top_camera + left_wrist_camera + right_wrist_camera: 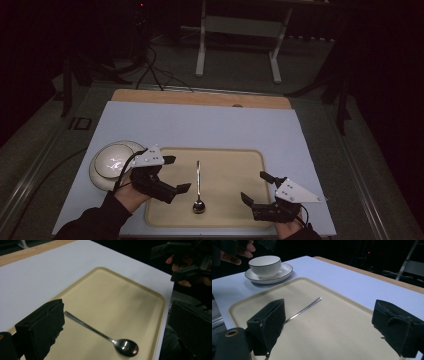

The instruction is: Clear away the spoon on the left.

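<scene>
A metal spoon (198, 186) lies on a beige tray (240, 162), bowl toward me, handle pointing away; it also appears as the spoon (105, 336) and the spoon (305, 308) in the gripper views. My left gripper (176, 173) hovers open over the tray's left edge, a little left of the spoon. My right gripper (254, 186) hovers open over the tray's right part. A white cup (265, 265) sits on a saucer (284, 273) left of the tray, seen from above as cup and saucer (111, 162).
The tray (155, 293) rests on a pale blue mat (200, 125) over a wooden table (200, 97). Beyond the table stand a white frame (240, 30) and floor cables (150, 70). The room is dark.
</scene>
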